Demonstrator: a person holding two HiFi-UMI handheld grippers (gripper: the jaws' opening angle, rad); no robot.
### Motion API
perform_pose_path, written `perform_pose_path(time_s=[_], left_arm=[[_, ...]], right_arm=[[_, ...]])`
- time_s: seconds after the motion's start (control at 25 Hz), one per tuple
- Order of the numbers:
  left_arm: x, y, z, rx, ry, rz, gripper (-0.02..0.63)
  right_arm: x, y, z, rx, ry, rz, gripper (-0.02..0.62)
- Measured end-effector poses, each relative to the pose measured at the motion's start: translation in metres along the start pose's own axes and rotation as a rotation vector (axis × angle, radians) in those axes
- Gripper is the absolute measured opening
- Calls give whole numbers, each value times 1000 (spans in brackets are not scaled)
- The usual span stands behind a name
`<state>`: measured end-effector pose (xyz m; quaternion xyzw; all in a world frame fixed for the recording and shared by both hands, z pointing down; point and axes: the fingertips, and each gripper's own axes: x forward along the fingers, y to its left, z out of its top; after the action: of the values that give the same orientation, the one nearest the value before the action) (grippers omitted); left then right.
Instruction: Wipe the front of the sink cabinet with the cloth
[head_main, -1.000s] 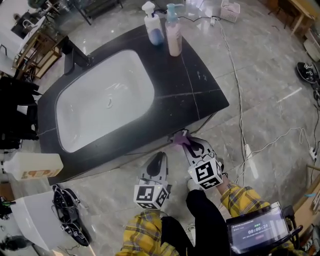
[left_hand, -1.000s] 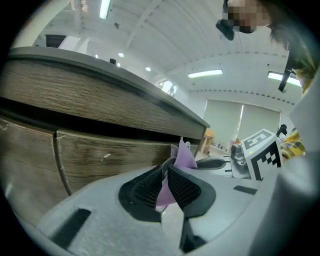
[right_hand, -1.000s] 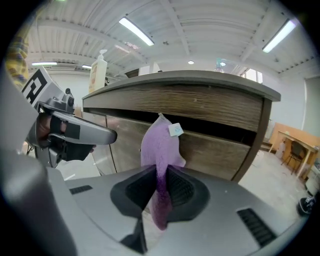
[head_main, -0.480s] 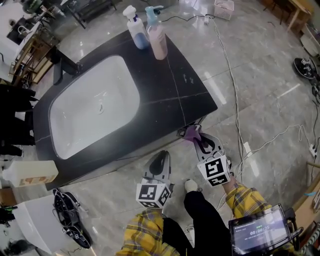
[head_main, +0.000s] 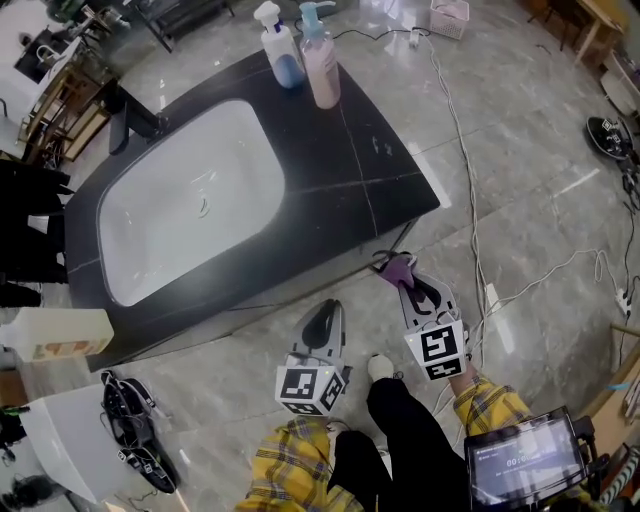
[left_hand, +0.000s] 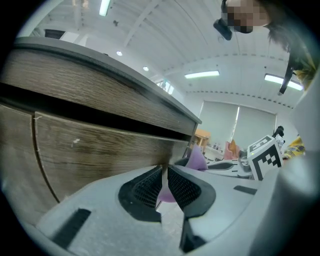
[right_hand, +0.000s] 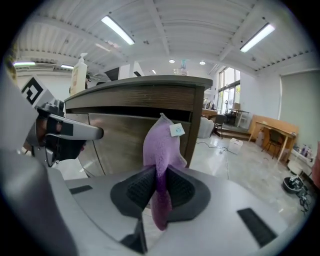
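The sink cabinet has a black countertop (head_main: 385, 170) and a brown wood front (right_hand: 125, 127). My right gripper (head_main: 405, 281) is shut on a purple cloth (head_main: 396, 267) close below the countertop's front edge, near the right corner. In the right gripper view the cloth (right_hand: 161, 147) stands up between the pads, and its top with a small tag lies against the wood near the corner. My left gripper (head_main: 323, 315) hangs to the left of it, before the cabinet front (left_hand: 75, 145). Its jaws are shut with nothing between them (left_hand: 164, 176).
A white basin (head_main: 180, 200) sits in the countertop, with a black faucet (head_main: 132, 112) and two pump bottles (head_main: 300, 50) at the back. Cables (head_main: 470, 200) run over the floor to the right. A white container (head_main: 55, 335) and a black tangle of gear (head_main: 130, 430) stand at the left.
My right gripper has carried the cloth to the right along the cabinet front, closer to the right corner. The left gripper has hardly shifted.
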<state>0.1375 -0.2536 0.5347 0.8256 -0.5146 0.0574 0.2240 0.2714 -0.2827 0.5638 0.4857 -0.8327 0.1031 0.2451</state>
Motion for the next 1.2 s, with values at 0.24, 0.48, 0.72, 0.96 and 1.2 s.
perform_pose_path(time_s=[0.24, 0.48, 0.72, 0.96, 1.2], left_arm=[[-53, 31, -1, -30, -29, 85, 34], [-117, 72, -10, -41, -39, 177, 34], [-171, 107, -12, -56, -66, 250, 35], [-203, 137, -29, -85, -69, 313, 35], [-203, 158, -42, -84, -60, 343, 34]], right_arm=[[2, 82, 4, -30, -11, 124, 41], [11, 158, 9, -77, -11, 218, 41], [19, 224, 17, -135, -9, 295, 41], [42, 274, 15, -227, 5, 374, 41], [67, 297, 17, -292, -4, 422, 41]])
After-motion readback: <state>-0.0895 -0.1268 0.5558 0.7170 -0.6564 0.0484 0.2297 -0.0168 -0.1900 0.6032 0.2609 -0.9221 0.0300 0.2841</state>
